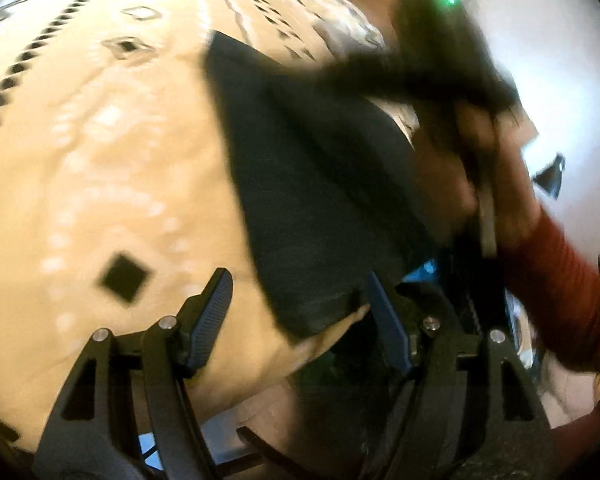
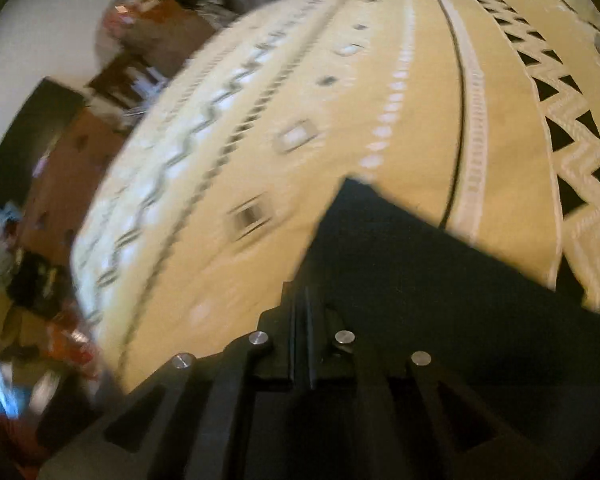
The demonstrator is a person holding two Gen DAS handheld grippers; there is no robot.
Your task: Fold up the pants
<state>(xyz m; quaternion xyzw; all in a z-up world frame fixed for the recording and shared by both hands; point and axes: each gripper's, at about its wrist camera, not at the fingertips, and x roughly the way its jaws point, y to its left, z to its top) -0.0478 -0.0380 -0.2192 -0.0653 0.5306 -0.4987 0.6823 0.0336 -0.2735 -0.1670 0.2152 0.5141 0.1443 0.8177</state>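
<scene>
I am working in a home, most likely a bedroom. A bedspread (image 2: 340, 128) in tan cloth with white and black woven bands covers a wide, soft surface that fills both views. Beyond its edge I see plain white walls (image 2: 40, 32), a brown wooden cabinet (image 2: 72, 160), and a blurred clutter of household items on the floor (image 2: 32, 292).
</scene>
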